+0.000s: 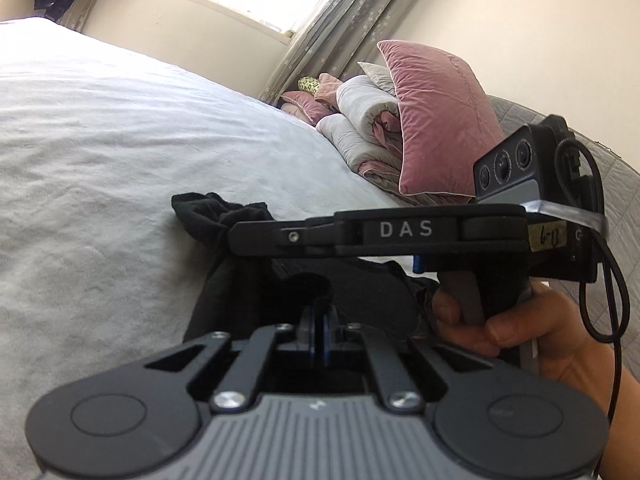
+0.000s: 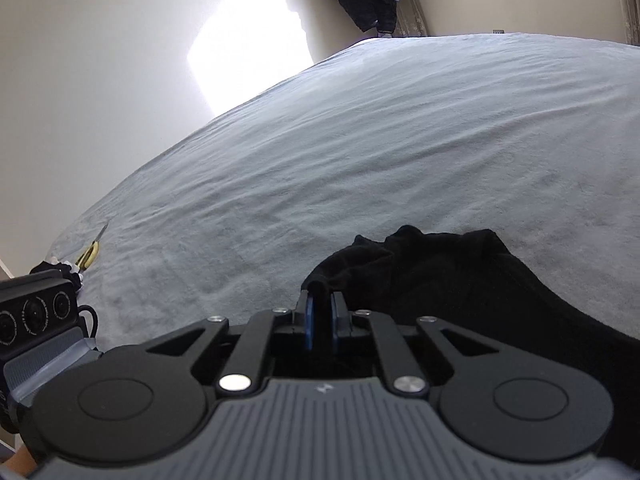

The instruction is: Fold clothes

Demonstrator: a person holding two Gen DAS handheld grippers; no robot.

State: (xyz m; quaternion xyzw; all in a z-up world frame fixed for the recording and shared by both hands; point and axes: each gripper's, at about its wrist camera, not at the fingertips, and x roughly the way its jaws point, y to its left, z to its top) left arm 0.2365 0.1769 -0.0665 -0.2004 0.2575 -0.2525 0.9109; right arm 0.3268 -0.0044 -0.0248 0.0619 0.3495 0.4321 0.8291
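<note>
While the black garment lies bunched on the grey bed, the right gripper has its fingers clamped on a fold at its ten-o'clock edge. The left gripper likewise pinches black cloth, fingers together. A pink pillow stands at two o'clock.

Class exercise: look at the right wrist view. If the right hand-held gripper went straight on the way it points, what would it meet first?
The right hand-held gripper is already pinched on the black garment. Straight ahead lies that bunched cloth, then probably the grey bedspread; depth is unclear.
</note>
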